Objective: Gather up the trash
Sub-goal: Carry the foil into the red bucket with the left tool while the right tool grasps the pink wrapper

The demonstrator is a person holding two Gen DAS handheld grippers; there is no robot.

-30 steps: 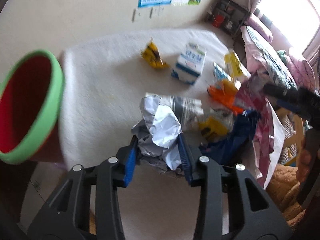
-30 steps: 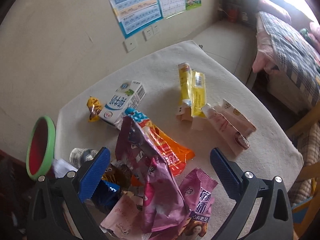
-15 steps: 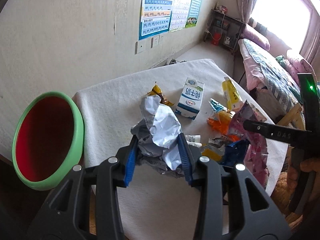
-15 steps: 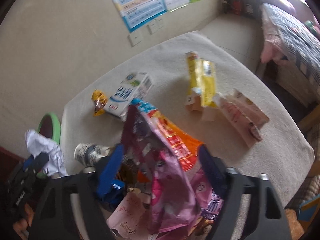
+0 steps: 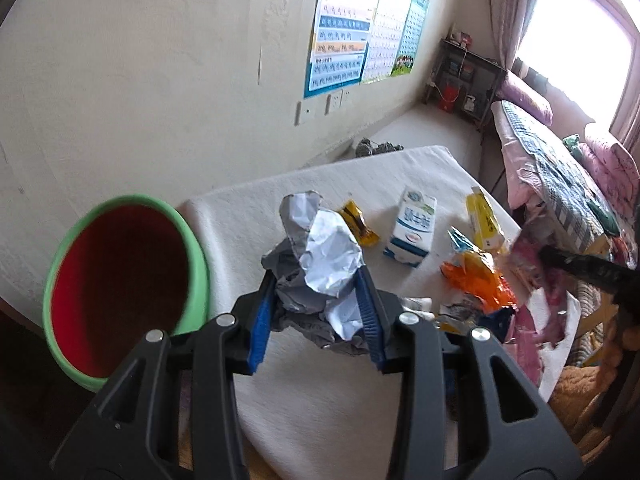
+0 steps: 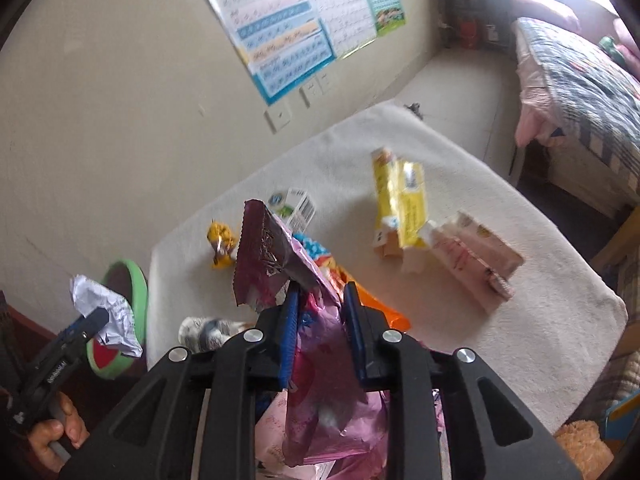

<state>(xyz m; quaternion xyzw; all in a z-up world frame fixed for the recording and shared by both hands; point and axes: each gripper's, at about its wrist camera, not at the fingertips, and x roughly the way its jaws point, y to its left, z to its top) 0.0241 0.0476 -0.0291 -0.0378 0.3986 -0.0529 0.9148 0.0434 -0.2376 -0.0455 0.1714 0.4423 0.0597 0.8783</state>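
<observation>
A: At the lower centre of the left wrist view, the left gripper (image 5: pixel 316 312) pinches a crumpled wad of paper (image 5: pixel 320 264) between its blue pads, lifted clear of the white table (image 5: pixel 248 216). The green bin (image 5: pixel 120 280) with the red inside sits at the lower left of that frame, just off the table's corner. I see nothing lying in the part of the bin that shows (much of its depth is dark, so I can't be sure).

B: And the other hand?

A: At the bottom centre of the right wrist view, the right gripper (image 6: pixel 320 320) has just been closing, and its jaws now stand pressed on a pink wrapper (image 6: pixel 320 380), whose purple end sticks up above the pads. An orange packet (image 6: pixel 384 312) lies right behind it.

B: So how far along, would you say?

A: Early, I'd judge. Two pieces are in hand but neither is binned. Left on the table: a milk carton (image 5: pixel 412 228) in mid frame, a small yellow wrapper (image 5: pixel 358 224) just left of it, a yellow box (image 6: pixel 400 208) and a pale pink box (image 6: pixel 472 260) touching it toward the right, plus more wrappers heaped at the near edge.

B: The paper looks closest to done.

A: I'd agree; it hangs just right of the bin's rim.
</observation>
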